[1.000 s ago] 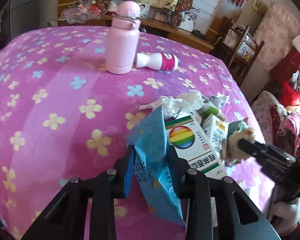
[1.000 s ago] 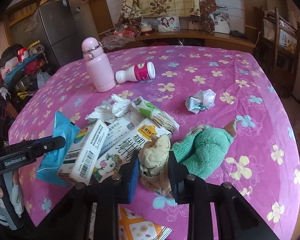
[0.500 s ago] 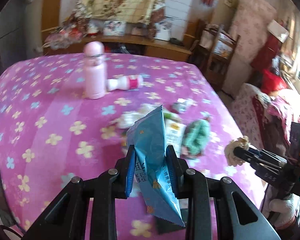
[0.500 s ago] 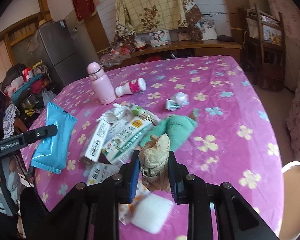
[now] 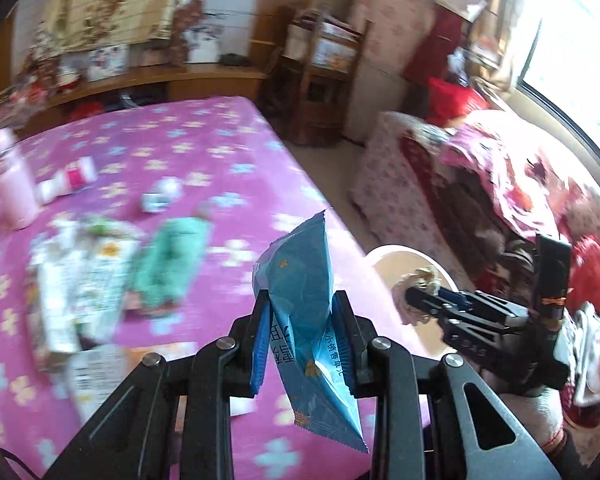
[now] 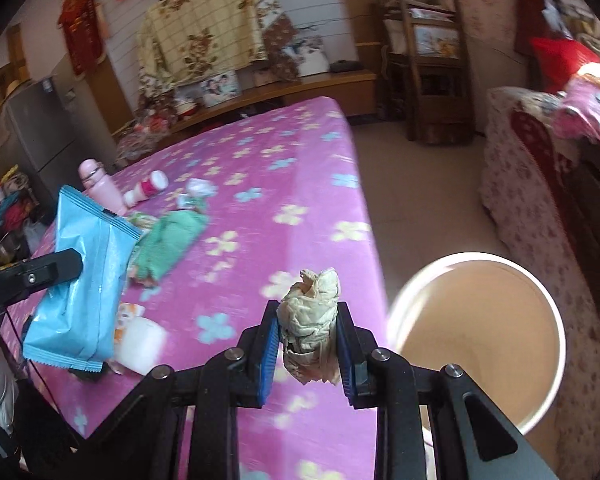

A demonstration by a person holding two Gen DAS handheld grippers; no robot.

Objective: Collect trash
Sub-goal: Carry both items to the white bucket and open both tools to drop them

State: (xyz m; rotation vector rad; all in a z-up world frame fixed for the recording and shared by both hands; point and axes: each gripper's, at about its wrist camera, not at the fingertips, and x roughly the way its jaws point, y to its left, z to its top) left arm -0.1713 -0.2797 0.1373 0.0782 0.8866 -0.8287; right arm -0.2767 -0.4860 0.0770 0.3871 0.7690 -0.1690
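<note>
Carrying two pieces of trash off the table (image 6: 300, 184), we are in the transport step, heading for the bin (image 6: 476, 332) that stands on the floor just past the table's edge. Our left tool (image 5: 302, 340) is clamped on a blue wrapper (image 5: 304, 280), which sticks up and hangs down between the pads. Our right tool (image 6: 306, 350) is pinched tight on a crumpled paper wad (image 6: 312, 320). Both tools point forward and down at a slant; in the left view the right one sits over the bin's rim, nearer to it than the left. Next, we judge, each tool must come over the bin's mouth before its pads part, or the light scraps may fall outside. More trash lies on the table: cartons (image 5: 84, 280), a green cloth (image 5: 168, 264), a small wad (image 5: 162, 196).
</note>
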